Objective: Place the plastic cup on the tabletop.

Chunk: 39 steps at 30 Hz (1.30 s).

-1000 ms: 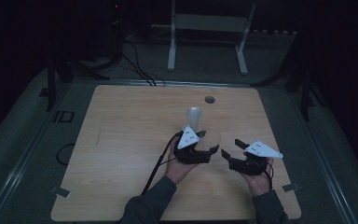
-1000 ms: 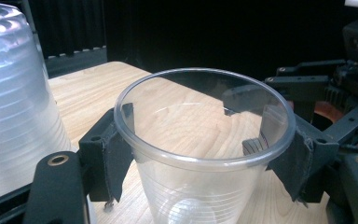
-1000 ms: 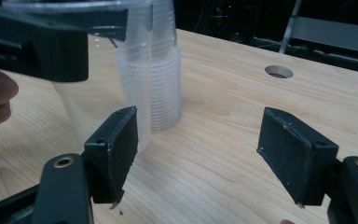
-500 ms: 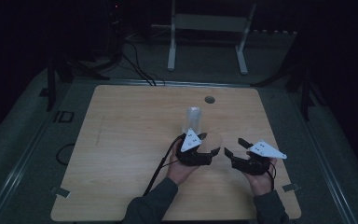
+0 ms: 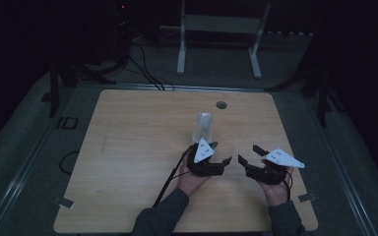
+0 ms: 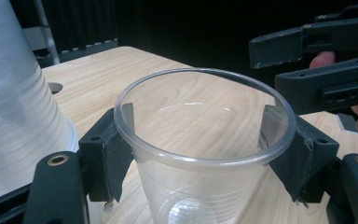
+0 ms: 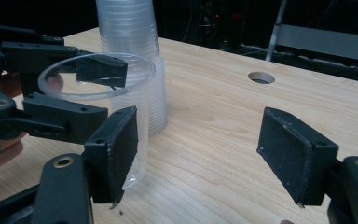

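A clear plastic cup [image 6: 200, 140] stands upright, mouth up, between the pads of my left gripper [image 6: 201, 150], which is shut on its wall just under the rim. In the high view this cup [image 5: 226, 150] and the left gripper [image 5: 220, 158] are near the table's front middle. A tall stack of clear cups [image 5: 204, 127], upside down, stands just behind it [image 6: 14, 102]. My right gripper [image 7: 205, 149] is open with nothing between its pads, a little to the right [image 5: 248, 154]. From there I see the held cup [image 7: 137, 107] and the stack [image 7: 130, 37].
The wooden table [image 5: 128, 147] has a round hole [image 5: 221, 104] near its far edge [image 7: 261, 77]. A white metal frame [image 5: 221, 29] stands on the floor beyond the table. Cables run over the dark floor at the far left.
My left gripper has shifted slightly to the right with the cup, closer to the right gripper. The right gripper has stayed where it was.
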### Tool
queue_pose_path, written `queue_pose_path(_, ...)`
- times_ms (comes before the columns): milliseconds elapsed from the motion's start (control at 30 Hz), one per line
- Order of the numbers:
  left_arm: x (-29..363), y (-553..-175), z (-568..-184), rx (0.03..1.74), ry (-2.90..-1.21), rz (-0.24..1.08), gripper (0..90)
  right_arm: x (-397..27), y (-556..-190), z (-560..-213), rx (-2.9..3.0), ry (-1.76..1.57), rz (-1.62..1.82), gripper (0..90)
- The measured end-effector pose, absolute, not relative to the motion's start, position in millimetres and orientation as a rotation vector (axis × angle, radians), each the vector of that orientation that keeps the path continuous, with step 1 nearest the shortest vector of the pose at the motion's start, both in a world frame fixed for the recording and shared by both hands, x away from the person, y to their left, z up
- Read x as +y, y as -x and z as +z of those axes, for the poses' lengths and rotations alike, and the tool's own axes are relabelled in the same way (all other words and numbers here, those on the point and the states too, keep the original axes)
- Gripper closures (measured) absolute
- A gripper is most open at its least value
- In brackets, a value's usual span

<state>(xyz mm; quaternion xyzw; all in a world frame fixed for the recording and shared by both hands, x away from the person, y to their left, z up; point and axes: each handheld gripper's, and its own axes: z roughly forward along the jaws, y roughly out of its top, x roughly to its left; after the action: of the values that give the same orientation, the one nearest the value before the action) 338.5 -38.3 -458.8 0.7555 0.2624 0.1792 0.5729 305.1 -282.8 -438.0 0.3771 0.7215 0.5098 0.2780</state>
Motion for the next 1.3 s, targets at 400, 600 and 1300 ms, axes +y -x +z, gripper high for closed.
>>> queue_pose_path(400,-40,-342,-467,0.626,-1.784,0.421,27.4,-283,-304,-437,1.934,-1.007,1.37,28.3)
queue_pose_path(600,-44,-345,-471,0.634,-1.791,0.425,27.4,-283,-304,-437,1.932,-1.003,1.371,28.3)
queue_pose_path(1300,-47,-351,-483,0.646,-1.821,0.393,26.7,-284,-304,-436,1.927,-1.003,1.375,28.3)
